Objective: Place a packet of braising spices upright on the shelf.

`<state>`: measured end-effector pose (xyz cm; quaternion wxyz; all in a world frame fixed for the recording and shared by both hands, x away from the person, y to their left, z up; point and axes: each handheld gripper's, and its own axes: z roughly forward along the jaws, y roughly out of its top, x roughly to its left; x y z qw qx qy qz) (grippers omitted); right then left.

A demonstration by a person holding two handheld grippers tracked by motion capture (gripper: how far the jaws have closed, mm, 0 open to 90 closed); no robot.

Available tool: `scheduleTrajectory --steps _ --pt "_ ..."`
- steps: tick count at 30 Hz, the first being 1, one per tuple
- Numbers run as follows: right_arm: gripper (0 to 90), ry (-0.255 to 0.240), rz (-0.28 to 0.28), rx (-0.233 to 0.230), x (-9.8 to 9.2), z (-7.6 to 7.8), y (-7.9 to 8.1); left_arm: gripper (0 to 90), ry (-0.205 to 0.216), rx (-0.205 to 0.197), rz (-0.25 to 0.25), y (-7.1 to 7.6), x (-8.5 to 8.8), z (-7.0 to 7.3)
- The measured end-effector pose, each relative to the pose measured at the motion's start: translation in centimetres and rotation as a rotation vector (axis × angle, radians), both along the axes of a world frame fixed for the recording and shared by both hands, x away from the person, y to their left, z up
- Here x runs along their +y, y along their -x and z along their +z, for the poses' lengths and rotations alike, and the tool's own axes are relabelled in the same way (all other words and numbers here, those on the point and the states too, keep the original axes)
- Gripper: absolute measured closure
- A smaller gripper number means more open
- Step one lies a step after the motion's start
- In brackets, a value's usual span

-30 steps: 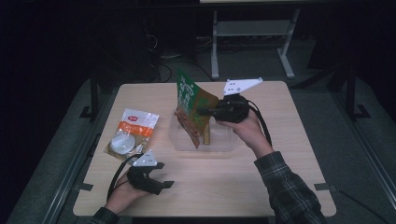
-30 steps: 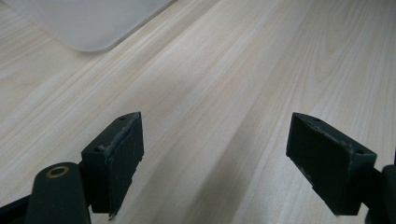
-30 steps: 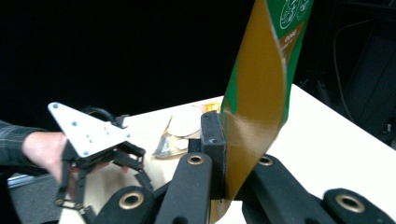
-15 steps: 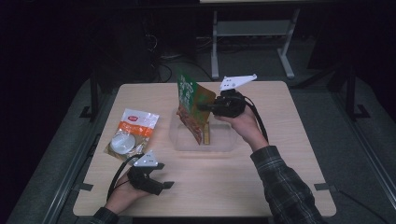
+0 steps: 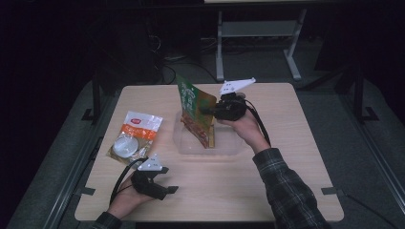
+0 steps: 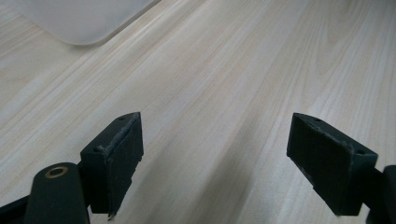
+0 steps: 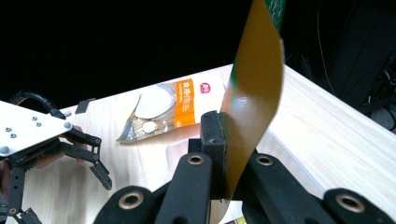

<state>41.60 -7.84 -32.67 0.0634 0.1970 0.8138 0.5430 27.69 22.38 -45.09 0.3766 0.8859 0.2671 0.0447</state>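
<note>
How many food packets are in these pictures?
2. A green packet is held upright over the clear tray by the right claw. An orange-and-white packet lies flat on the table's left side.

An orange-and-white packet (image 5: 135, 137) lies flat on the wooden table (image 5: 296, 157), left of centre.

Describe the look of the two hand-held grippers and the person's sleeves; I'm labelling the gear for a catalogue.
Both are black. The left hand-held gripper carries a grey three-cornered plate and a black cable; its jaws end in blocky black pads, and brass-coloured pins show at its joints. The right hand-held gripper has the same plate, cable and pins. The right sleeve is dark plaid.
</note>
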Motion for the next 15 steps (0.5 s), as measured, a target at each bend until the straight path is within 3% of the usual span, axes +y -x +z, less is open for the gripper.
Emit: scheduleTrajectory --steps 15 --pt "90.0 0.05 0.005 0.025 1.0 -1.5 -0.4 18.1 -0.005 0.002 -0.009 0.0 -0.1 -0.1"
